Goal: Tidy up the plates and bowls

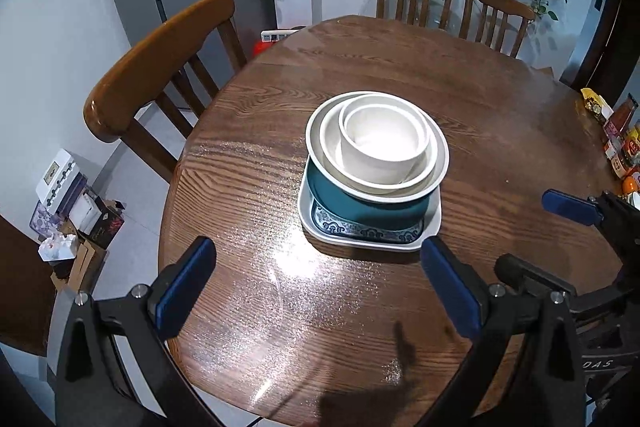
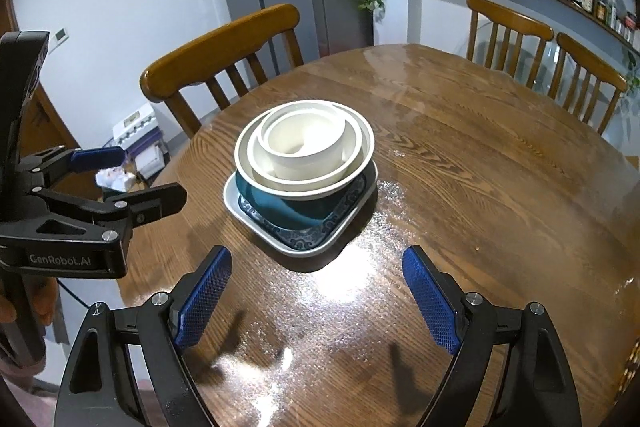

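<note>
A stack of dishes sits near the middle of a round wooden table (image 1: 248, 187) with bold dark grain and a glossy, glare-speckled top. At the bottom is a rounded-square white tray (image 1: 316, 223), then a blue-and-white patterned plate (image 1: 360, 229), a teal bowl (image 1: 352, 201), and three nested smooth white bowls (image 1: 380, 143) (the smallest straight-walled, almost a cup).

The left gripper (image 1: 316, 279) has its jaws wide apart with nothing between them, the stack at its 12 o'clock. The right gripper (image 2: 316, 287) is likewise spread and empty; its blue pads (image 2: 430, 299) have a diamond-knurled texture.

In the right wrist view the other gripper's black body at 9 o'clock reads "GenRobot.AI". Shelf jars and packets at 2 o'clock are too small to read. The teal bowl's rim is mostly hidden.
</note>
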Tool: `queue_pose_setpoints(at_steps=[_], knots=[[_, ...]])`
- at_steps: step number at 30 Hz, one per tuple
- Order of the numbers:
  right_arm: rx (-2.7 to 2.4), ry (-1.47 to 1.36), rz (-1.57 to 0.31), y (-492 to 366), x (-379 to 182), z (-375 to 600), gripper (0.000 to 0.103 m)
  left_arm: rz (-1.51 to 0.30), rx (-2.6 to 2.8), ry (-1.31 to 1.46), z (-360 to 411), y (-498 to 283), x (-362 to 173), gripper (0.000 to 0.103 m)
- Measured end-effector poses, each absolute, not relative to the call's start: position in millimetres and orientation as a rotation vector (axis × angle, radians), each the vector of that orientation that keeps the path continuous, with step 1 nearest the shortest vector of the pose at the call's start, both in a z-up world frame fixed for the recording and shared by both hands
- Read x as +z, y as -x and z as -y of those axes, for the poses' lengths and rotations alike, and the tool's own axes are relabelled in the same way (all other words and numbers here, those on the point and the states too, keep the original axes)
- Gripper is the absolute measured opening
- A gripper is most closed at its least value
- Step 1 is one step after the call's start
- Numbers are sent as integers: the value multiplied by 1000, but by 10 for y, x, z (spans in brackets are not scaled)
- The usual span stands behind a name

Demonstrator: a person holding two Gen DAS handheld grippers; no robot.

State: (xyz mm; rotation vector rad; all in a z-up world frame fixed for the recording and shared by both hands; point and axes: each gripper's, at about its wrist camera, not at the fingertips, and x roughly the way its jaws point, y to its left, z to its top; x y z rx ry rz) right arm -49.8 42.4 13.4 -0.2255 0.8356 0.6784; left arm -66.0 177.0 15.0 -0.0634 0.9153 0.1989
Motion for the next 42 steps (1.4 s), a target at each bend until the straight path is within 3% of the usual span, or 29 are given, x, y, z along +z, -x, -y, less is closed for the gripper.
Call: queue_pose_setpoints(at_steps=[42], knots=[[672, 229, -859, 457, 69, -454, 88, -951, 185, 52, -1748, 577, 81, 102]])
